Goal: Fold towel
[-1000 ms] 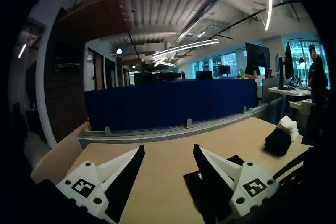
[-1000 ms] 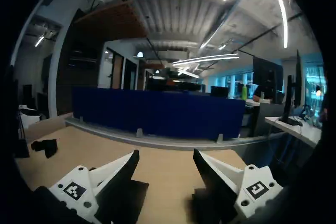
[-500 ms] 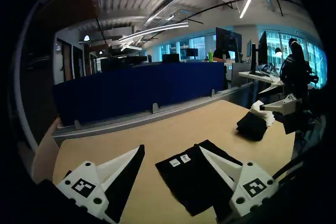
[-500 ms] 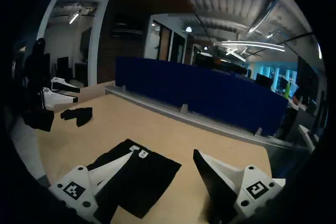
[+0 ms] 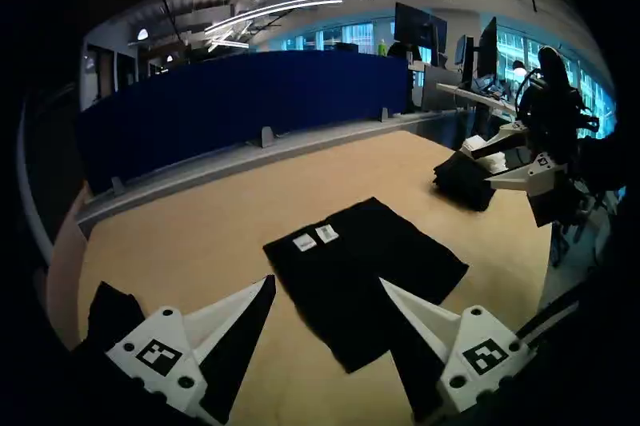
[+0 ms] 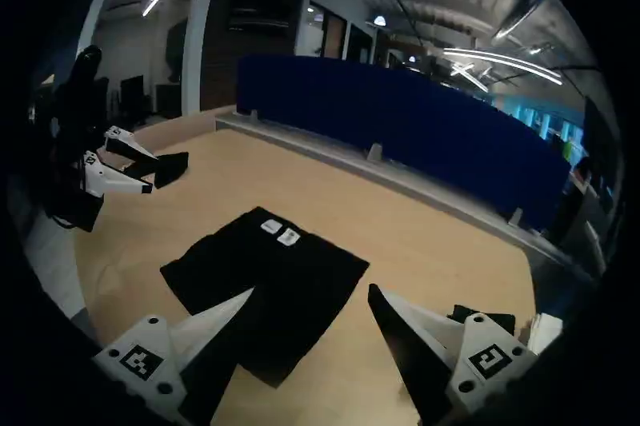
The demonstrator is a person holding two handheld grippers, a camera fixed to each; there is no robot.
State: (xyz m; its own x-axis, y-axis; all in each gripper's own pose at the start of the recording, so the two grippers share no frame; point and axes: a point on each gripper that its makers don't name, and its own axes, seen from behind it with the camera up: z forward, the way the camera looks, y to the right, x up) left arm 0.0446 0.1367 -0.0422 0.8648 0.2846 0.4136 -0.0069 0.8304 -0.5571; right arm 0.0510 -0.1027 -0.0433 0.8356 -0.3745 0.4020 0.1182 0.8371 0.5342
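Note:
A black cloth (image 5: 364, 270) with two small white labels (image 5: 314, 238) lies flat on the light wooden table (image 5: 208, 226). My left gripper (image 5: 328, 322) hovers open over its near edge, holding nothing. In the right gripper view the same cloth (image 6: 264, 282) lies in front of my right gripper (image 6: 312, 330), which is also open with nothing between its fingers. Each gripper appears in the other's view: the right gripper (image 5: 480, 168) at the table's far right, the left gripper (image 6: 154, 174) at the far left, both held by a person.
A stack of folded black and white cloths (image 5: 464, 178) sits at the table's right end, also seen as a stack (image 6: 488, 318) behind my right finger. A crumpled black cloth (image 5: 112, 314) lies at the left end. A blue partition (image 5: 240, 106) runs along the table's far edge.
Both views have tipped down from the office and ceiling to the table. The black cloth has come fully into sight between the fingers. Both grippers stay open.

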